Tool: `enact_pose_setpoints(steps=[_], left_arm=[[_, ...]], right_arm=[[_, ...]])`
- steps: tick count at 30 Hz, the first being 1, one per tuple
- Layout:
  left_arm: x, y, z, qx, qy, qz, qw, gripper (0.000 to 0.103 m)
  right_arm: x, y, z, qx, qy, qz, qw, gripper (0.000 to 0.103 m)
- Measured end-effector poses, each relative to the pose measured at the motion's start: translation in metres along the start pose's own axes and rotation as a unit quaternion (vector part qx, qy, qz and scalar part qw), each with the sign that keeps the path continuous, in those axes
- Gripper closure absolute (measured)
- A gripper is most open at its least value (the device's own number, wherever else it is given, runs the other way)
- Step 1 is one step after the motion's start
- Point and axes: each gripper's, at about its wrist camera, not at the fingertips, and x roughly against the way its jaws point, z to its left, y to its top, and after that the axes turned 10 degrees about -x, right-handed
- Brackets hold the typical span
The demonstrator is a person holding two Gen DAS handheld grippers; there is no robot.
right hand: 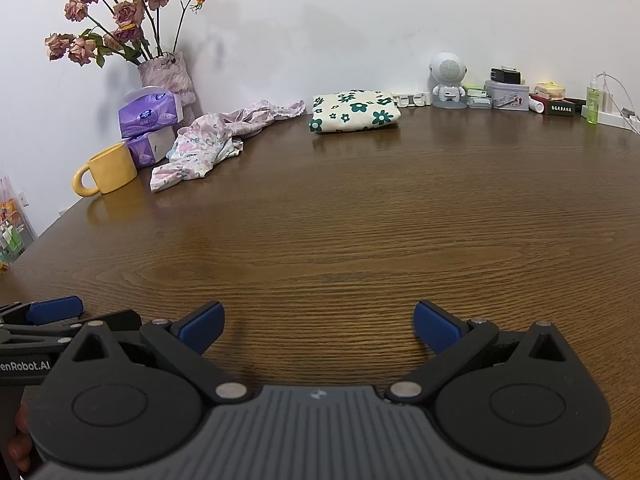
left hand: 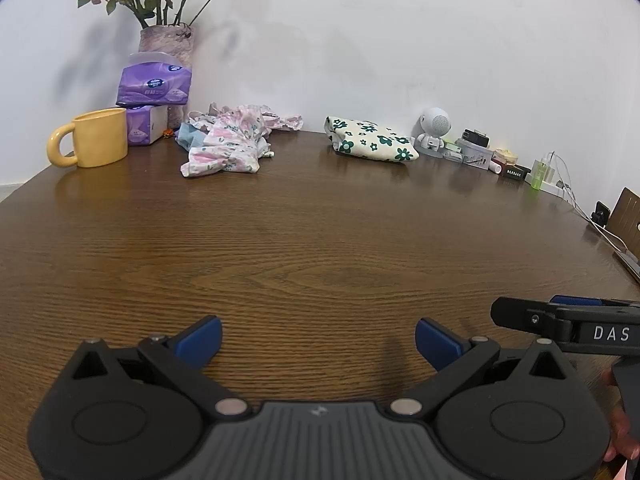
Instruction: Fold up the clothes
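Observation:
A crumpled pink floral garment [left hand: 232, 142] [right hand: 204, 140] lies at the far left of the wooden table [left hand: 320, 248] [right hand: 340, 220], near the wall. To its right sits a folded cream cloth with dark green flowers [left hand: 370, 140] [right hand: 354, 110]. My left gripper [left hand: 318, 340] hovers over the near part of the table, jaws wide open and nothing between them. My right gripper [right hand: 318, 326] is likewise open and empty, side by side with the left. Both are far from the clothes. The right gripper's arm [left hand: 568, 320] shows at the left wrist view's right edge.
A yellow mug [left hand: 94, 138] [right hand: 108, 170], purple tissue packs [left hand: 154, 88] [right hand: 150, 114] and a vase of dried roses [left hand: 166, 42] [right hand: 166, 74] stand at the back left. A small white robot figure [left hand: 434, 128] [right hand: 448, 80], boxes, a green bottle [right hand: 593, 104] and cables line the back right.

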Motion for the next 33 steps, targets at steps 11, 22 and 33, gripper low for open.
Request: enact_pose_setpoints(steps=[11, 22, 33], left_arm=[[0.0, 0.0, -0.0001, -0.001, -0.001, 0.0, 1.0, 0.0], [0.0016, -0.0004, -0.0001, 0.001, -0.004, -0.001, 1.0, 0.0], [0.0019, -0.0006, -0.0001, 0.002, -0.005, -0.002, 1.0, 0.0]], right_arm=[[0.0019, -0.0006, -0.001, -0.001, 0.0, 0.0, 1.0, 0.0], [-0.0005, -0.0003, -0.0004, -0.003, 0.002, -0.002, 1.0, 0.0], [0.0006, -0.0016, 0.0005, -0.003, 0.001, -0.005, 1.0, 0.0]])
